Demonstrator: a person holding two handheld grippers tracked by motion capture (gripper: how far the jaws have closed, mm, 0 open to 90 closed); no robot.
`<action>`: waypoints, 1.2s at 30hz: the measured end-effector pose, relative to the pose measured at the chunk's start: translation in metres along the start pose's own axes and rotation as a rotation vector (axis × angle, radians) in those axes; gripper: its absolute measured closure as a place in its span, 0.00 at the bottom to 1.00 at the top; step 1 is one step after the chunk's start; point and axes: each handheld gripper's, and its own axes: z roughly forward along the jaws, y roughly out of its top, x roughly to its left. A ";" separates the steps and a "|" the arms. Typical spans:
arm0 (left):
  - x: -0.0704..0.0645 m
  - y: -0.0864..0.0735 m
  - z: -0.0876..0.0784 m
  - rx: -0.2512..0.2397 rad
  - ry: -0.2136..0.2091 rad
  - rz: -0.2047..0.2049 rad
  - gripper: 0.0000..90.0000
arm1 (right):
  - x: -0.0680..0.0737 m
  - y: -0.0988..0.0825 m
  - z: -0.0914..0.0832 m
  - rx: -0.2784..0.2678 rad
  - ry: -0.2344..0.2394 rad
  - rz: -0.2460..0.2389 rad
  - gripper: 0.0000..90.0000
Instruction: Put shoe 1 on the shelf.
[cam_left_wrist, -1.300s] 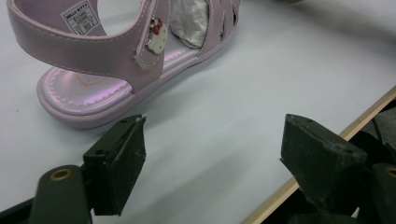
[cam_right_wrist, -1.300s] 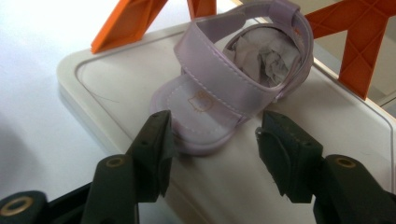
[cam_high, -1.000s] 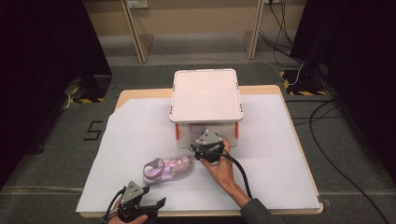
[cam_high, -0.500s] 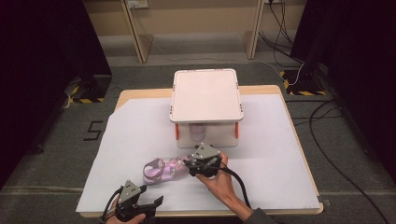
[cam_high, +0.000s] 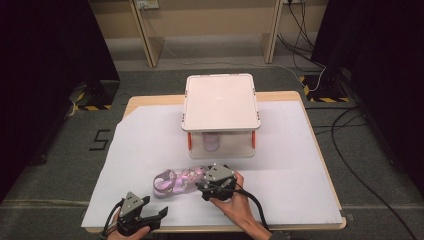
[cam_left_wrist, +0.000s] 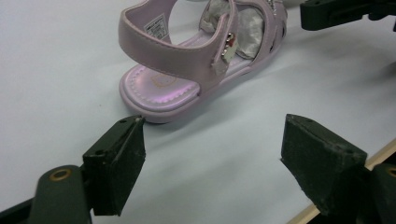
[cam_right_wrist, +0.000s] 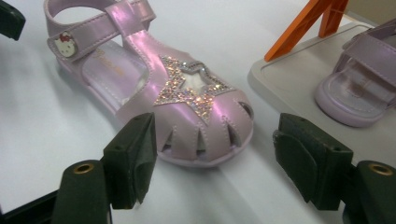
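Your right gripper (cam_high: 202, 186) has come away from the front of the white box (cam_high: 220, 102) and down toward you across the tabletop (cam_high: 300, 165). It now sits at the toe of the pink sandal (cam_high: 177, 181). Its jaws have just been opening and stand wide, with the toe just ahead of them and nothing clamped.

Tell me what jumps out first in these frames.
A shiny pink sandal with a glittery star on its toe lies on the white sheet, between the right gripper at its toe and the left gripper at its heel. Behind it, a white-lidded box holds a matching sandal.
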 end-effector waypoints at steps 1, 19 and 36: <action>0.000 0.000 0.000 -0.001 0.001 -0.002 0.24 | 0.001 0.000 0.000 0.002 -0.001 -0.006 0.33; 0.002 0.000 0.000 0.002 0.034 -0.008 0.23 | 0.004 0.002 0.002 -0.016 -0.004 -0.002 0.31; 0.003 -0.002 -0.002 0.002 0.043 -0.009 0.23 | 0.017 0.010 0.018 -0.017 -0.014 -0.009 0.29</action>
